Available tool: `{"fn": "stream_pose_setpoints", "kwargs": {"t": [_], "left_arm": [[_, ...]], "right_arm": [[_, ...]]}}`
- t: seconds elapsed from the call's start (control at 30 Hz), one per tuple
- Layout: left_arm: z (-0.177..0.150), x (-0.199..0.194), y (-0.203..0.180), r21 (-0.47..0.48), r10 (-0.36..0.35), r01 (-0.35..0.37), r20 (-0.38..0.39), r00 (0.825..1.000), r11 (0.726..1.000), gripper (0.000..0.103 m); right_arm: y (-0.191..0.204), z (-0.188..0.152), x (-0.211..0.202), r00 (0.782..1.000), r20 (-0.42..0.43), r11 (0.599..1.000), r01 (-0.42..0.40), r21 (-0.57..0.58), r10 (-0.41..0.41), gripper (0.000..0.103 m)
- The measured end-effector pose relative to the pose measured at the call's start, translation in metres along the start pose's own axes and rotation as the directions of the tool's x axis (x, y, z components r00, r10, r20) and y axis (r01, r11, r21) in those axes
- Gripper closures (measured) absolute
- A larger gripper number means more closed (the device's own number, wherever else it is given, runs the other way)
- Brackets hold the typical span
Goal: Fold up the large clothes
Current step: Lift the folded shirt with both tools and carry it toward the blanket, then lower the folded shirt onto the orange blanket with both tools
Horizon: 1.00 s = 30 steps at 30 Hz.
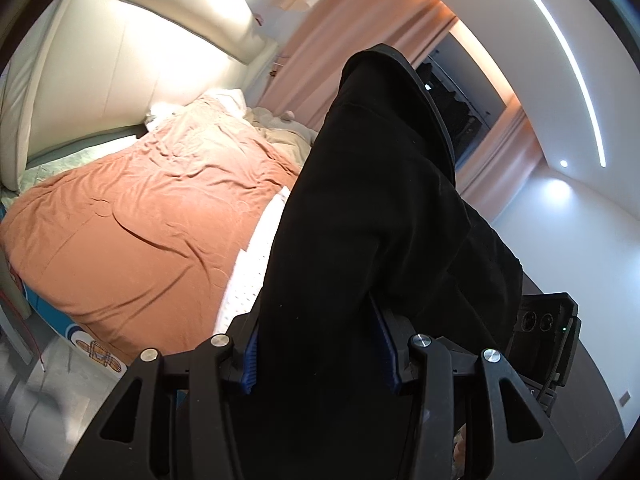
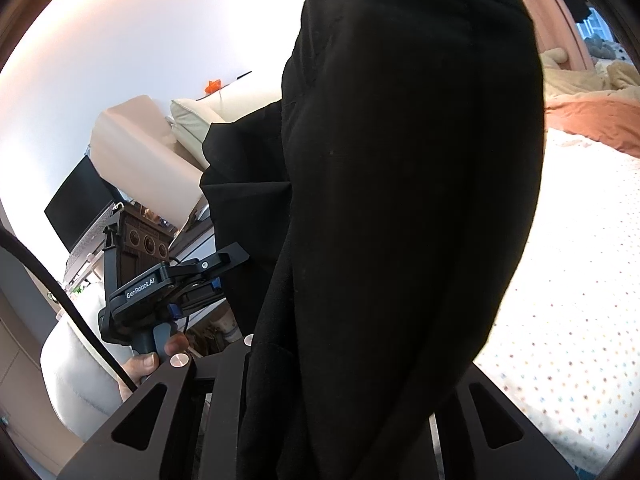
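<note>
A large black garment (image 1: 380,208) hangs in the air between both grippers and fills the middle of both views (image 2: 400,200). My left gripper (image 1: 320,356) is shut on its cloth; the blue pads (image 1: 250,360) press on a thick fold. It also shows from the side in the right wrist view (image 2: 216,276), with the hand on its handle. My right gripper (image 2: 348,376) is shut on the garment, and its fingers are mostly hidden under the cloth. Part of the right gripper's body (image 1: 544,332) shows in the left wrist view.
A bed with an orange cover (image 1: 140,220) and a white dotted sheet (image 2: 580,280) lies below and ahead. A padded headboard (image 1: 120,60), pink curtains (image 1: 340,32), a monitor (image 2: 80,204) and a white chair (image 2: 76,376) stand around.
</note>
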<state>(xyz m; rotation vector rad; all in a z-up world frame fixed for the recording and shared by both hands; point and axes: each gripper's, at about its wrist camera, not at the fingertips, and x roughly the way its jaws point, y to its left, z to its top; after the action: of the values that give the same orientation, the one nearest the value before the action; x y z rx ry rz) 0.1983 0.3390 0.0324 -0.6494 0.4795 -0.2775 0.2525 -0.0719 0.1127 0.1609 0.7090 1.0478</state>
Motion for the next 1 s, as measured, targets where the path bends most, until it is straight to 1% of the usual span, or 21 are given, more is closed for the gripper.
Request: {"fn": "stream_pose_setpoints", "kwargs": {"t": [0.13,0.3,0.43,0.63,0.7,0.83,0.87,0.97,1.0], "left_arm": [[0.014,0.014,0.022,-0.017,0.024,-0.024,0.006,1.0,1.0,0.056],[0.038,0.038,0.048,-0.061,0.049,-0.049,0.007,0.999,0.997,0.056],[0.055,0.056,0.069,-0.099,0.076,-0.075,0.002,0.997,0.992,0.056],[0.074,0.066,0.094,-0.139,0.152,-0.151,-0.006,0.988,0.979,0.056],[0.082,0.066,0.104,-0.148,0.183,-0.181,-0.004,0.983,0.972,0.056],[0.101,0.062,0.116,-0.153,0.257,-0.255,-0.006,0.966,0.955,0.056],[0.107,0.063,0.12,-0.154,0.277,-0.275,-0.008,0.961,0.949,0.056],[0.117,0.072,0.137,-0.167,0.328,-0.327,-0.024,0.944,0.93,0.056],[0.116,0.075,0.14,-0.168,0.339,-0.339,-0.029,0.94,0.926,0.056]], "right_arm": [[-0.027,0.026,0.022,1.0,-0.026,1.0,-0.016,0.001,0.016,0.086],[-0.067,0.069,0.06,0.997,-0.057,0.999,-0.043,0.01,0.044,0.086],[-0.093,0.09,0.091,0.995,-0.07,0.997,-0.072,0.032,0.074,0.086],[-0.128,0.126,0.14,0.984,-0.116,0.99,-0.132,0.057,0.138,0.086],[-0.138,0.138,0.157,0.977,-0.13,0.984,-0.161,0.073,0.169,0.086],[-0.155,0.158,0.184,0.96,-0.146,0.967,-0.225,0.117,0.241,0.086],[-0.17,0.161,0.182,0.953,-0.151,0.961,-0.242,0.134,0.261,0.086],[-0.194,0.172,0.203,0.931,-0.169,0.936,-0.289,0.199,0.324,0.086],[-0.218,0.171,0.197,0.925,-0.177,0.929,-0.297,0.22,0.337,0.086]]}}
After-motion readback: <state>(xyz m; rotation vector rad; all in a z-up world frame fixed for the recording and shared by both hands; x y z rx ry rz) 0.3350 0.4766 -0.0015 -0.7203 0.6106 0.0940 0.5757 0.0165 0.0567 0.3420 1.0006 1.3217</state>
